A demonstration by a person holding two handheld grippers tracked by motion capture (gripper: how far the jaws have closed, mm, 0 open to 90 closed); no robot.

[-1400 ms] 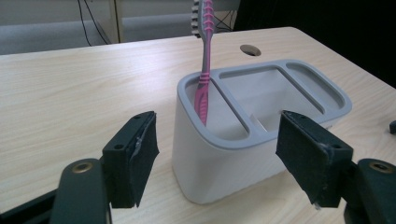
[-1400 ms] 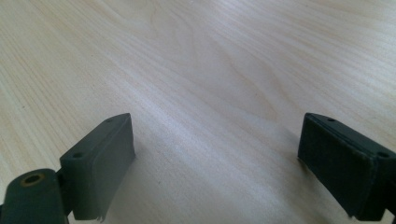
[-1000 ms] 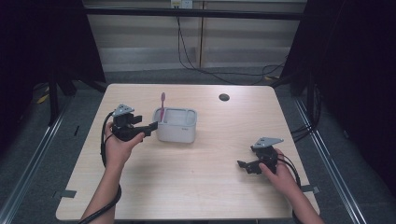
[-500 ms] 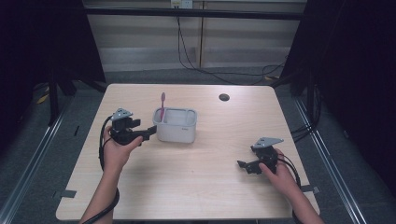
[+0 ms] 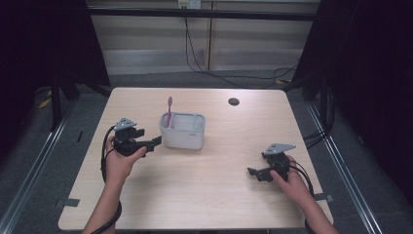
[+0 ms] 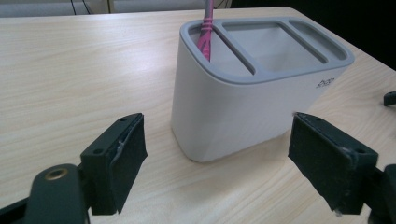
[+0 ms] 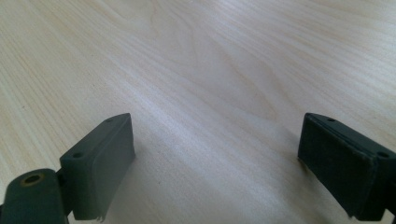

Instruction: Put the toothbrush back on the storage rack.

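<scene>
A grey-white holder (image 5: 184,134) with several compartments stands left of the table's middle. A pink toothbrush (image 5: 169,109) stands upright in its left end compartment. My left gripper (image 5: 155,142) points at the holder's left end from close by. In the left gripper view the holder (image 6: 243,102) and toothbrush (image 6: 205,32) stand just ahead of my left gripper (image 6: 217,163). Its jaws have just been opening; they are open with nothing between the pads. My right gripper (image 5: 253,173) rests low at the right front, open over bare wood (image 7: 217,163).
The light wood table (image 5: 219,195) has a small dark round hole (image 5: 234,101) near its far edge. Cables run along the floor behind. A tip of the other gripper (image 6: 390,98) shows at the right edge of the left gripper view.
My left gripper has drifted slightly toward the near side, staying just left of the holder. The right hand has kept still.
</scene>
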